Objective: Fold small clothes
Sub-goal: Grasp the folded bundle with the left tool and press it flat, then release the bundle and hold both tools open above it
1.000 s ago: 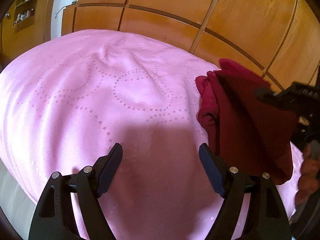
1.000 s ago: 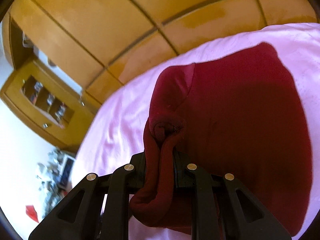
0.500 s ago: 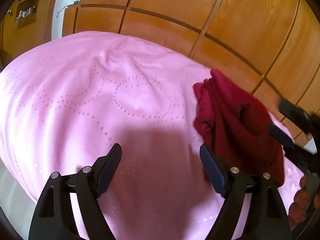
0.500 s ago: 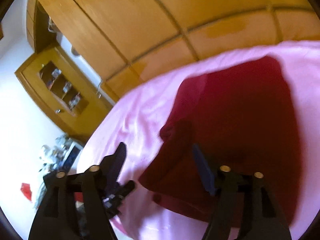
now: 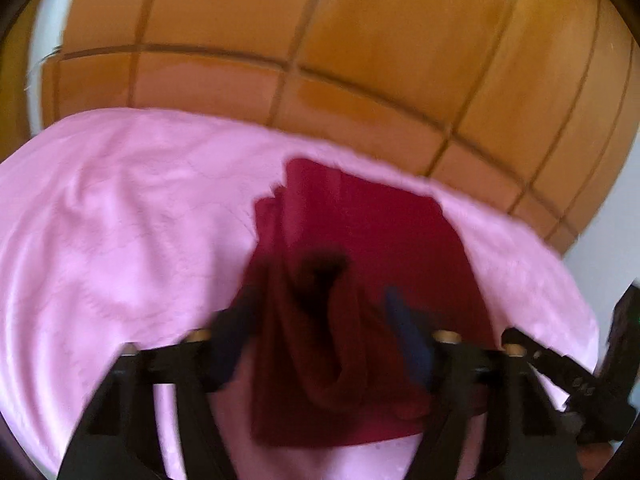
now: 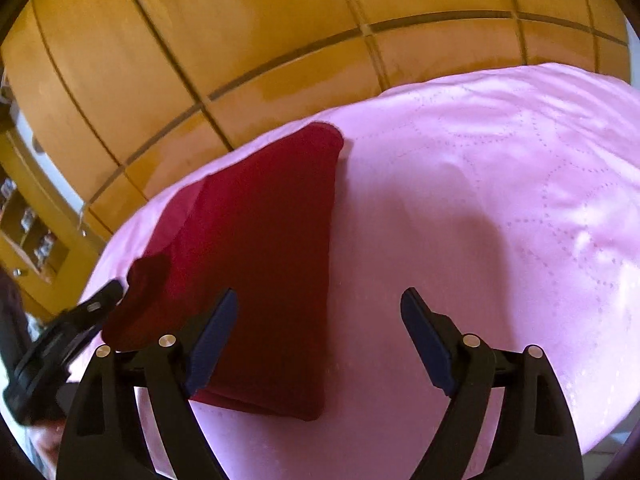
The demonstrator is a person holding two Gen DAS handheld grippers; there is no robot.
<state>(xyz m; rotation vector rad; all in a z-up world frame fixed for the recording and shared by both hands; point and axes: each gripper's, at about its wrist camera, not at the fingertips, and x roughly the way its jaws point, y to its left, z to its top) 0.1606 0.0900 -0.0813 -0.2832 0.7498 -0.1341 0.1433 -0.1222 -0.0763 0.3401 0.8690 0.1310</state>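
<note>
A dark red garment (image 6: 256,264) lies folded flat on the pink bedspread (image 6: 500,184). In the left wrist view the garment (image 5: 380,240) has a bunched fold standing up between my fingers. My left gripper (image 5: 324,332) is open, its fingers on either side of that fold; the view is blurred by motion. My right gripper (image 6: 316,340) is open and empty, just above the garment's near right edge. The left gripper (image 6: 80,316) shows at the garment's left end in the right wrist view.
A wooden panelled wardrobe (image 6: 280,40) stands behind the bed. A wooden shelf unit (image 6: 28,232) is at the far left. The bed's right edge (image 5: 576,320) drops off near the garment.
My right gripper has let go of the garment and pulled back open. My left gripper has moved right, over the garment's bunched fold. The garment now lies flatter.
</note>
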